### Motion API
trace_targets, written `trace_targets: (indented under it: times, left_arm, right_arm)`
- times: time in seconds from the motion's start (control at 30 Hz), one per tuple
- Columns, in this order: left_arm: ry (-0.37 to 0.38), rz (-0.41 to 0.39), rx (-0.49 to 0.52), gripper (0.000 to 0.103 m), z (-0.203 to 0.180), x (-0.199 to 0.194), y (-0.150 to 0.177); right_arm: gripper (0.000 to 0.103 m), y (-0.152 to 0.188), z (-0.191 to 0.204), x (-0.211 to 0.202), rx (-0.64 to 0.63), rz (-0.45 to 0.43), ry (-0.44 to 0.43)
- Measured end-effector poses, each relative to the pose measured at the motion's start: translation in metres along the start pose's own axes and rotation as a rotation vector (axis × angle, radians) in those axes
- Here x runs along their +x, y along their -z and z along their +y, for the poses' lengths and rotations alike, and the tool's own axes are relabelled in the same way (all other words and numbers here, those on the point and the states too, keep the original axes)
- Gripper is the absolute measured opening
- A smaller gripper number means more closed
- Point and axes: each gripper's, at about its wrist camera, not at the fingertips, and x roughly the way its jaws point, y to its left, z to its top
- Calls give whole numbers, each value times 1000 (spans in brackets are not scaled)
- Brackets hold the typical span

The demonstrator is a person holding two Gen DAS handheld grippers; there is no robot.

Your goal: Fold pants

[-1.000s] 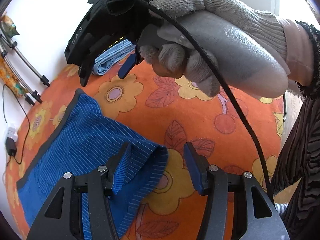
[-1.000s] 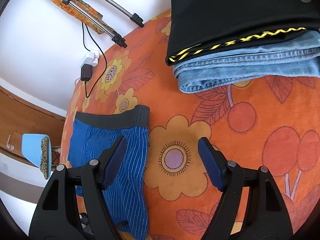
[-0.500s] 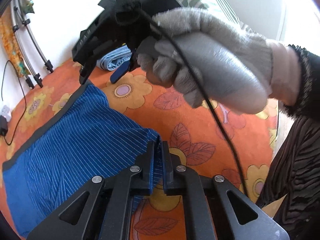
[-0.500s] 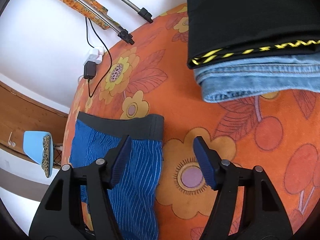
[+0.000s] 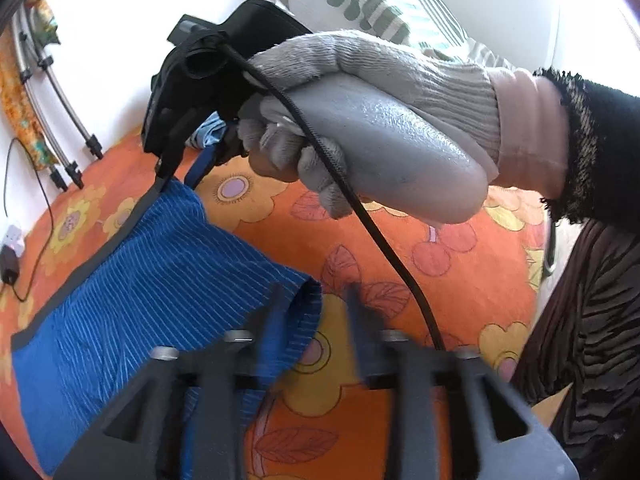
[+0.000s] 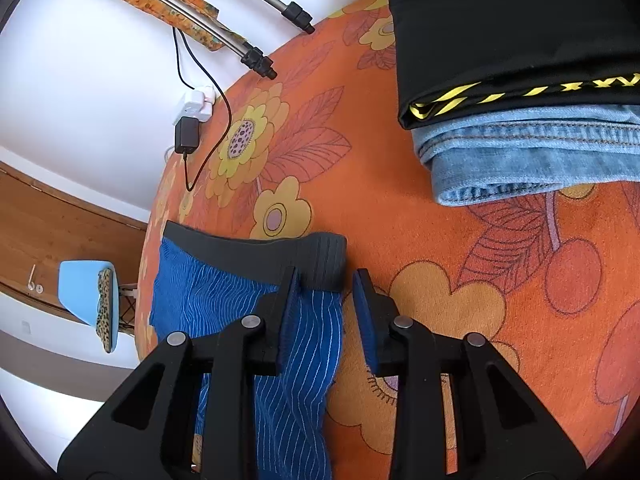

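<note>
Blue striped pants (image 5: 132, 288) with a dark grey waistband (image 6: 256, 256) lie folded on an orange flowered cover (image 5: 400, 256). My left gripper (image 5: 312, 312) is open and motion-blurred at the hem corner of the pants, one finger over the cloth. My right gripper (image 6: 326, 300) is narrowly open, straddling the right edge of the pants just below the waistband corner. It also shows in the left wrist view (image 5: 180, 168), held by a gloved hand (image 5: 360, 128) at the far waistband corner.
A stack of folded black pants with yellow trim (image 6: 516, 40) on blue jeans (image 6: 532, 160) lies at the far right. A charger and cable (image 6: 188, 136) and metal tubes (image 6: 256, 56) sit at the cover's far-left edge. A striped pillow (image 5: 368, 4) is behind.
My left gripper was shut on the pants hem half a second ago and has now opened. My right gripper has narrowed and moved onto the waistband corner.
</note>
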Motion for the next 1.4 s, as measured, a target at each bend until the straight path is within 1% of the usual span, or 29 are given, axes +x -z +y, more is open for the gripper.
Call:
trace_targets:
  times: [0.03,0.17,0.3,0.33,0.37,0.4,0.43,0.47,0.57,0.63,0.77,1.0,1.17,1.27,1.4]
  left_arm:
    - [-9,-1,7,48,-2,0,-1]
    - [-64,12,34,48,-4,8,-6]
    - [-72,37,37,48,-1,17,-5]
    - [-76,39,47,44,-1,19,-4]
    - [-71,42,48,36,-1,20,-3]
    - [-56,38,42,31,0,20,-2]
    - [-50,43,37,19,1,20,-2]
    - [-46,42,37,10,1,20,-2]
    - [-31,38,30,4,3,18,-1]
    - [-26,24,20,3,5,14,-1]
    - [1,-28,-34,3,13,-6,-2]
    - [30,-92,-119,2,26,-36,1]
    - [45,-124,-164,2,32,-52,5]
    - [49,-147,-176,2,36,-60,8]
    - [50,-176,-200,2,48,-74,13]
  right_arm:
    - [31,0,0,0,-1,1,-1]
    - [31,0,-1,0,-1,4,-4]
    - [31,0,-3,0,-6,9,-11]
    - [31,0,-3,0,-5,11,-14]
    - [31,0,-4,-1,-2,12,-17]
    - [31,0,-4,0,-1,12,-19]
    - [31,0,-4,0,-6,14,-19]
    - [31,0,-4,0,-9,15,-19]
    - [30,-1,-4,0,-8,16,-20]
    - [30,-1,-3,0,-10,15,-17]
    - [19,-2,-3,1,-8,8,10]
    - [12,-3,1,1,2,-8,23]
    - [11,-5,9,-8,-2,-45,36]
    - [10,-7,16,-17,9,-74,26]
    - [9,-9,34,-28,-5,-112,38]
